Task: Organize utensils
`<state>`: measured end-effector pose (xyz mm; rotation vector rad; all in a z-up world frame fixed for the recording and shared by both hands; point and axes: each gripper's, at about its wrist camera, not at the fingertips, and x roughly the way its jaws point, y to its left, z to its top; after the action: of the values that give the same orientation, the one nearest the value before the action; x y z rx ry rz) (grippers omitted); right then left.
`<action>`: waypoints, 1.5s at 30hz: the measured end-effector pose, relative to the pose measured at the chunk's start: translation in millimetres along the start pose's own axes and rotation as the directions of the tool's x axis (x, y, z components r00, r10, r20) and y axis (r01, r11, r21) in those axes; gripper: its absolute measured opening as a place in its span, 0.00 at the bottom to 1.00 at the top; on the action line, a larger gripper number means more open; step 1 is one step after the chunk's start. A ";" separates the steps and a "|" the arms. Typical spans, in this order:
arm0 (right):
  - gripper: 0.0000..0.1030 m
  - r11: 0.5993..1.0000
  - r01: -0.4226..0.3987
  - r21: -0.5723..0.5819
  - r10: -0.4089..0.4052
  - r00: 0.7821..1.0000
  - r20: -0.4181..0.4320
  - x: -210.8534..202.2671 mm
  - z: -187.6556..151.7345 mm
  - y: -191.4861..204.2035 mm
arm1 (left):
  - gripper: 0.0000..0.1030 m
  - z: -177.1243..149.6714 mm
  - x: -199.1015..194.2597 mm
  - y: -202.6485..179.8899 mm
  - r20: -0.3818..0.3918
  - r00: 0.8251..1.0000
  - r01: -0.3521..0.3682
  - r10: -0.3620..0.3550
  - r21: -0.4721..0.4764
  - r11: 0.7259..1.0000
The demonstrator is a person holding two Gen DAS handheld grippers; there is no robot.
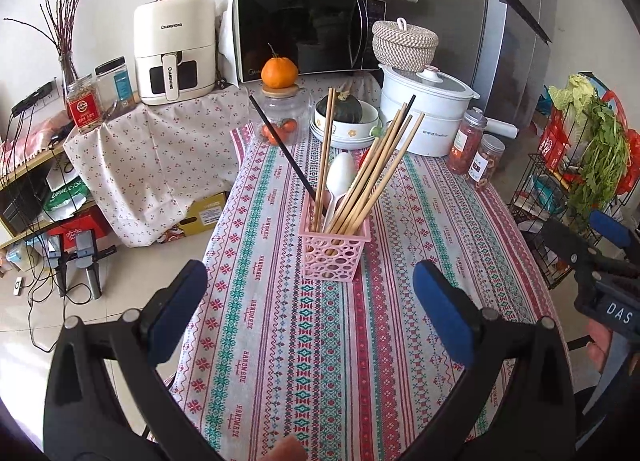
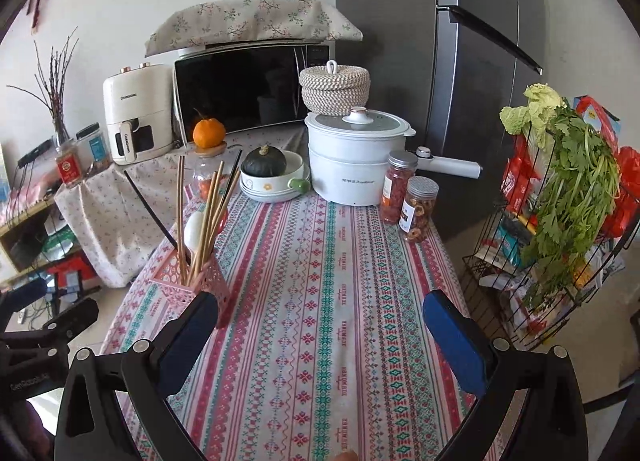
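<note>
Woven patterned tablecloth bears a perforated pink basket of wooden chopsticks; both tongs gape empty.

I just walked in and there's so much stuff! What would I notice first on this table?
Probably the pink basket in the middle of the patterned tablecloth, bristling with wooden chopsticks, one black chopstick and a white spoon. Behind it, a bright orange sits on a jar lid in front of the microwave, and leafy greens spill over the wire rack on the right.

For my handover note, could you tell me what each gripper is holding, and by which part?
Nothing is held. The left gripper and right gripper are both open and empty; the chopsticks and spoon stand in the pink basket.
</note>
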<state>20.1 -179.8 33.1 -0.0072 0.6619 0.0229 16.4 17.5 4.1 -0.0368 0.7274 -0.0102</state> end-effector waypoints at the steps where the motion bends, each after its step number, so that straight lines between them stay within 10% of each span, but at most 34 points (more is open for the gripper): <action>1: 1.00 1.000 -0.012 0.002 0.012 1.000 -0.003 0.4 -1.3 0.4 | 0.99 0.2 0.8 -0.7 0.000 1.000 0.001 -0.001 0.000 1.000; 45: 1.00 0.996 0.004 0.091 -0.002 1.000 -0.026 4.7 -7.6 -18.3 | 0.99 -5.2 -6.2 -27.7 0.049 0.999 -0.002 0.000 0.044 0.999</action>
<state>19.6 -198.1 24.2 0.0799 0.6879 -0.0104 8.4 -10.1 5.4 0.0054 0.6783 -0.0242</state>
